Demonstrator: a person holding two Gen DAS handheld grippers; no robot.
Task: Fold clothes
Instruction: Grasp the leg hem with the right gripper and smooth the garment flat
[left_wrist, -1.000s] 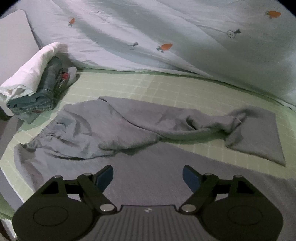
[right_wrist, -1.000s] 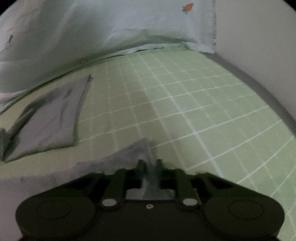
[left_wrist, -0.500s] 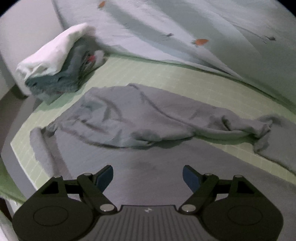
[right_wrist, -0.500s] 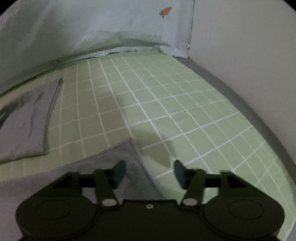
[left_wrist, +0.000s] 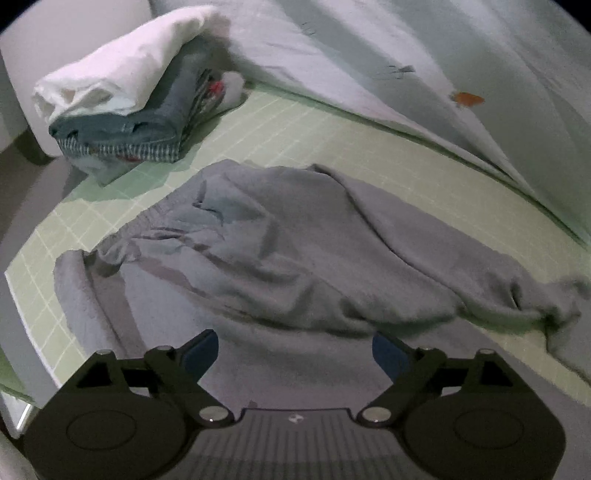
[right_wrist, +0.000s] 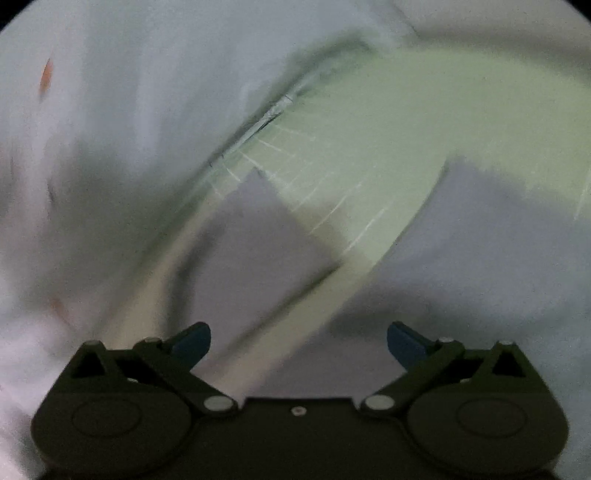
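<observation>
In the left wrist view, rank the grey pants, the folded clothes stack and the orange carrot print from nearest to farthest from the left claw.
1. grey pants, directly ahead of the left claw.
2. folded clothes stack, far left.
3. orange carrot print, upper right on the duvet.

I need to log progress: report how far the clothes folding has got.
Done: a stack of folded clothes sits at the far left of the bed. In hand: nothing; the left gripper and right gripper are both open and empty. Left: the grey trousers lie crumpled and unfolded. The right wrist view is too blurred to add detail.
</observation>
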